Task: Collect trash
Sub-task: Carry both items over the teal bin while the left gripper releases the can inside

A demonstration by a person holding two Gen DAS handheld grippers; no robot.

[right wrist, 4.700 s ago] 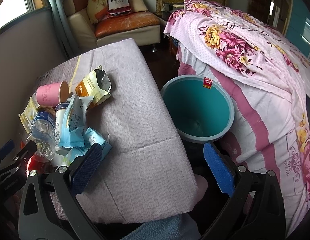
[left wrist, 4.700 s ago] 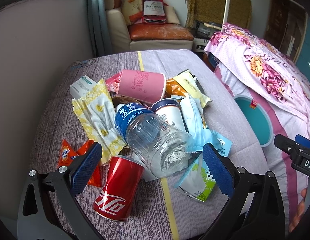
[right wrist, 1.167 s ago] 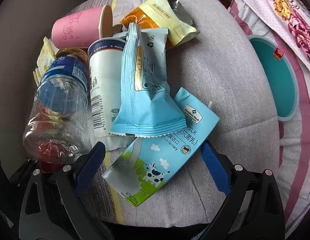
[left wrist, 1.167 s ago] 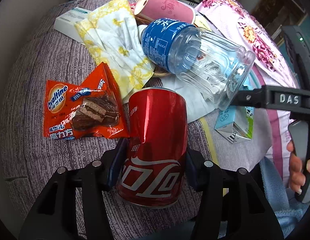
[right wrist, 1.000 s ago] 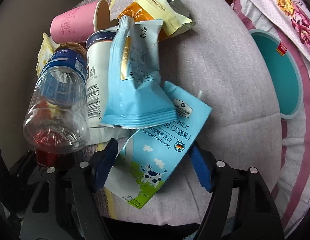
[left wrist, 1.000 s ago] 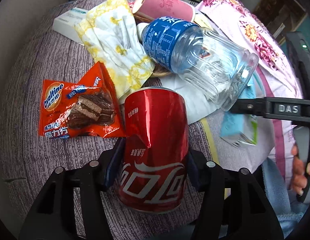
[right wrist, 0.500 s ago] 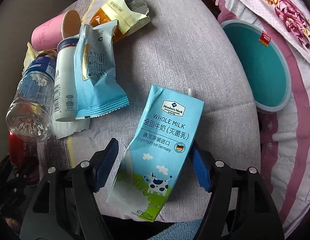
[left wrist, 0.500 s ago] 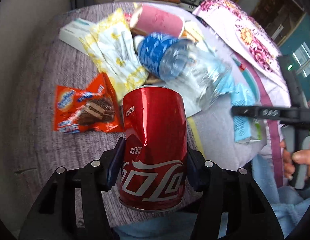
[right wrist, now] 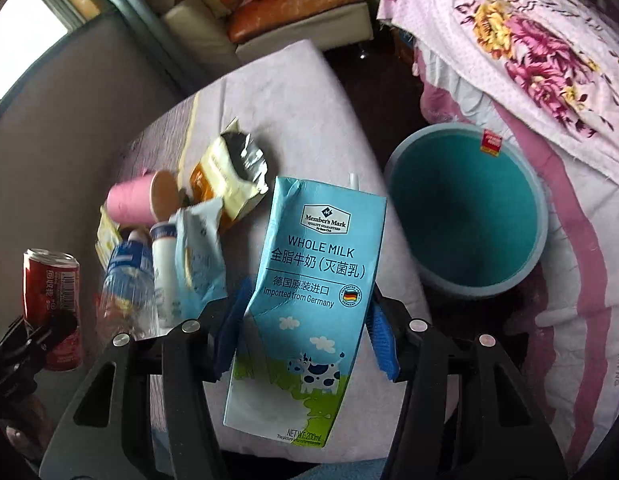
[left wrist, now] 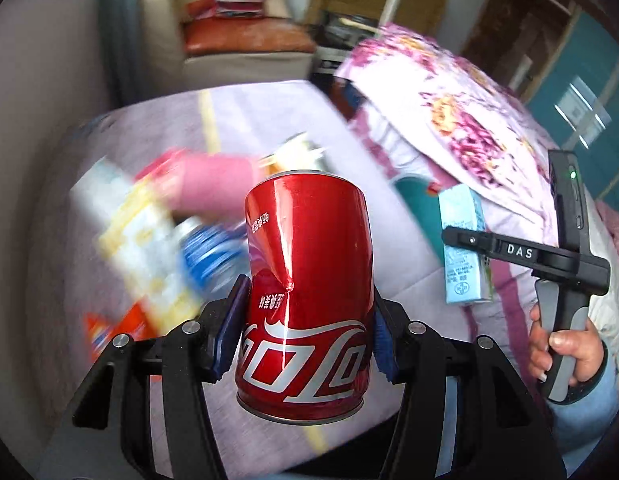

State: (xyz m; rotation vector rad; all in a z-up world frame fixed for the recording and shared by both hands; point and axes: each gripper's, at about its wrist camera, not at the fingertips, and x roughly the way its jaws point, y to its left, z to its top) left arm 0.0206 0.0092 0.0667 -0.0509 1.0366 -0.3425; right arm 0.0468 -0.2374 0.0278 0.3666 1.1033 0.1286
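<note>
My left gripper [left wrist: 305, 328] is shut on a dented red cola can [left wrist: 305, 280] and holds it upright above the table; the can also shows in the right wrist view [right wrist: 51, 304]. My right gripper [right wrist: 305, 332] is shut on a blue milk carton [right wrist: 309, 288], lifted above the table; the carton also shows in the left wrist view [left wrist: 463, 248]. A teal trash bin [right wrist: 469, 216] stands on the floor right of the table, open and below the carton's right side.
On the grey table [right wrist: 293, 92] lie a pink cup [right wrist: 141, 200], a clear water bottle [right wrist: 125, 280], a light blue wrapper [right wrist: 197, 248], a yellow snack bag [right wrist: 229, 172] and an orange wrapper [left wrist: 109, 328]. A floral bedspread [right wrist: 529, 52] hangs at the right.
Both grippers have risen from the table, the left with the can and the right with the milk carton, and the views have tilted up toward the room and the bin.
</note>
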